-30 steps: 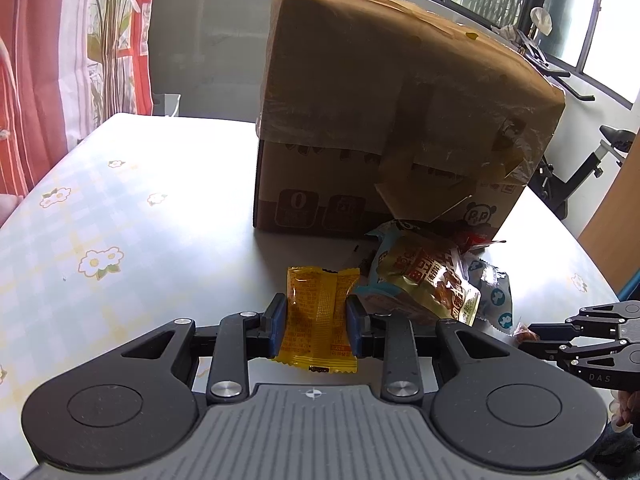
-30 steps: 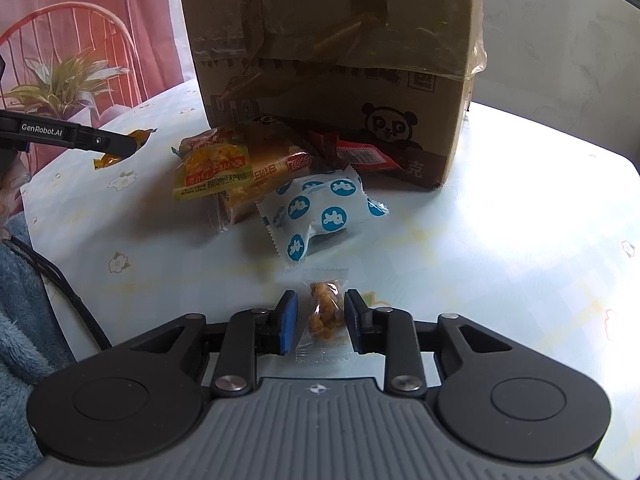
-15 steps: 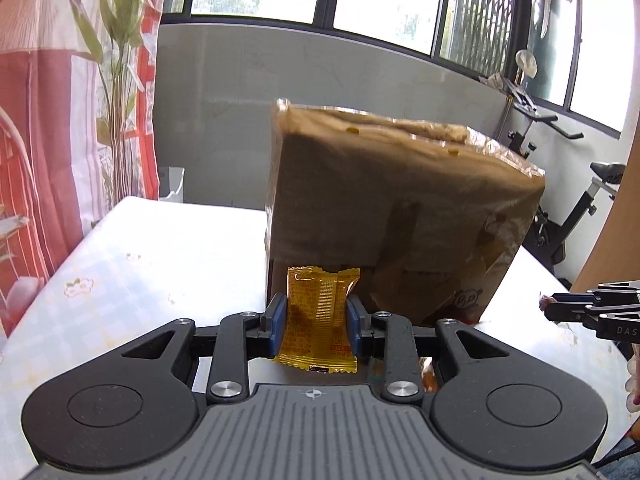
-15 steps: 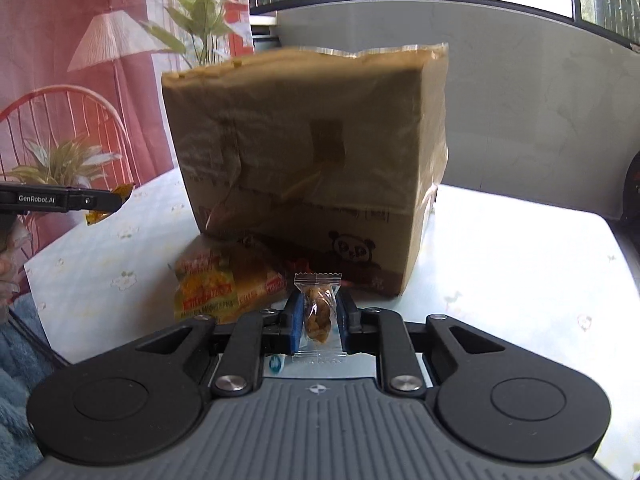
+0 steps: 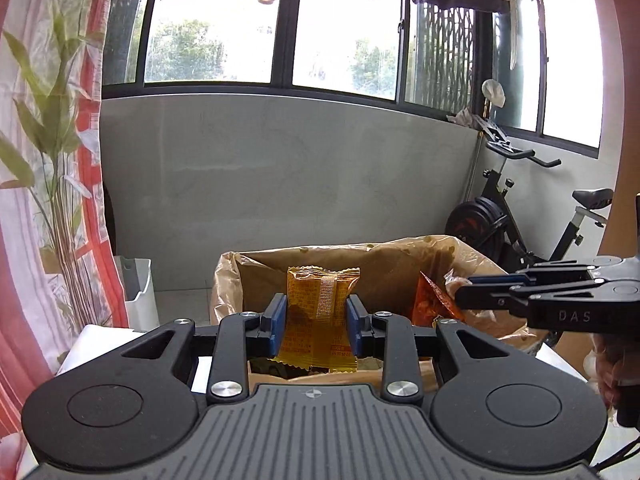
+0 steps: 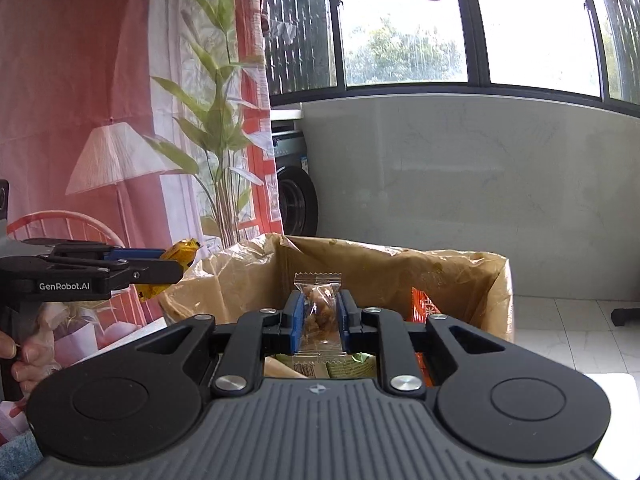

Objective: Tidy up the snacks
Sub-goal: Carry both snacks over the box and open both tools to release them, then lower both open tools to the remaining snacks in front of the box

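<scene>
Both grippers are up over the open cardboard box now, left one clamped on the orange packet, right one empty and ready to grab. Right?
Not quite: the right gripper is not empty. The right wrist view shows its blue pads shut on a small clear snack packet. The rest holds: the left gripper clamps the orange packet, and both are raised at the open cardboard box.

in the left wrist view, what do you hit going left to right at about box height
white bin → yellow snack packet held in the left gripper → orange snack bag in the cardboard box → right gripper → exercise bike
</scene>
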Demonstrator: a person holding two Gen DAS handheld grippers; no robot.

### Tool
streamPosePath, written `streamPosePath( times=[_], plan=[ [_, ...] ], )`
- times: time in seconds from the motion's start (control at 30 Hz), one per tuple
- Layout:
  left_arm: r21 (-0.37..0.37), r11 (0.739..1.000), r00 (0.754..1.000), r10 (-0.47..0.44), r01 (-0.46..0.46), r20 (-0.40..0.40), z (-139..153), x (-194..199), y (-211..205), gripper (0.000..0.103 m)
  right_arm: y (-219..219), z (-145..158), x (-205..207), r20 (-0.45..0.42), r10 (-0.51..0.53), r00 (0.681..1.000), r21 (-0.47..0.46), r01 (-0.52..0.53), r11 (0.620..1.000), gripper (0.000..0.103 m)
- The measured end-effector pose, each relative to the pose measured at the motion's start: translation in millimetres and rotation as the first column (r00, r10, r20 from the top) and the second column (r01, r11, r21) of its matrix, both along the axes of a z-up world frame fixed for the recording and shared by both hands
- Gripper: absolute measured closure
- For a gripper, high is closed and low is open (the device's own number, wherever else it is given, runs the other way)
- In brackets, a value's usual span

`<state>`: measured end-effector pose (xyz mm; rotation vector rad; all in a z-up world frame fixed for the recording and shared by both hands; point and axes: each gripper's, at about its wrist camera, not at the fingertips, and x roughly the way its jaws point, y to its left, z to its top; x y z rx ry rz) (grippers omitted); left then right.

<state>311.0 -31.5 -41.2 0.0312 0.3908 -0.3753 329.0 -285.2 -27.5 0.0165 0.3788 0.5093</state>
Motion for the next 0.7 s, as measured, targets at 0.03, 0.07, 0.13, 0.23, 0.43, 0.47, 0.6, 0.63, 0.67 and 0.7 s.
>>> streamPosePath(
  times=[0.03,0.07,0.13,0.23,0.43,0.47,0.6,0.63,0.67,0.7],
  plan=[
    [-0.004,1.000,1.000,-0.001,0.001,-0.013,-1.7,8.0,-3.3,0.070,3.8,-4.3,9.7,-0.026,-0.004,1.000,-0.001,0.004,1.000,0.084],
    [0.000,1.000,1.000,0.003,-0.003,-0.021,-4.1,14.9,-6.8,0.070,7.4,-8.0,17.1,-0.045,-0.010,0.999,-0.006,0.010,1.000,0.084],
    [0.014,1.000,0.999,-0.007,0.008,-0.041,-10.5,26.0,-13.3,0.069,13.8,-15.3,26.9,-0.067,-0.031,0.997,-0.031,0.029,0.999,0.083],
    [0.019,1.000,0.999,0.013,-0.012,-0.053,-19.6,35.4,-17.7,0.052,15.3,-22.9,32.4,-0.083,-0.059,0.995,-0.047,0.055,0.997,0.077],
    [-0.029,0.999,0.999,0.018,-0.019,-0.047,-25.8,28.8,-0.3,0.039,0.2,-23.9,19.0,-0.045,-0.087,0.995,-0.012,0.087,0.996,0.037],
    [-0.029,0.999,0.999,0.020,-0.022,-0.045,-25.4,24.9,2.6,0.039,-3.3,-23.4,14.9,-0.037,-0.087,0.995,0.001,0.087,0.996,0.030],
    [-0.035,0.999,0.999,0.024,-0.026,-0.043,-23.3,9.0,12.9,0.039,-17.0,-22.3,-7.5,0.019,-0.096,0.995,0.055,0.095,0.994,0.011],
    [-0.036,0.999,0.999,0.027,-0.029,-0.041,-22.6,3.9,15.3,0.039,-18.1,-21.9,-12.4,0.027,-0.112,0.993,0.052,0.111,0.992,0.009],
    [-0.038,0.999,0.999,0.030,-0.031,-0.037,-22.2,-0.7,16.9,0.038,-19.2,-22.0,-18.6,0.034,-0.135,0.990,0.040,0.134,0.990,0.009],
    [-0.041,0.999,0.999,0.033,-0.034,-0.032,-21.7,-6.3,18.9,0.038,-20.2,-22.6,-24.5,0.050,-0.152,0.987,0.029,0.151,0.988,0.009]
  ],
)
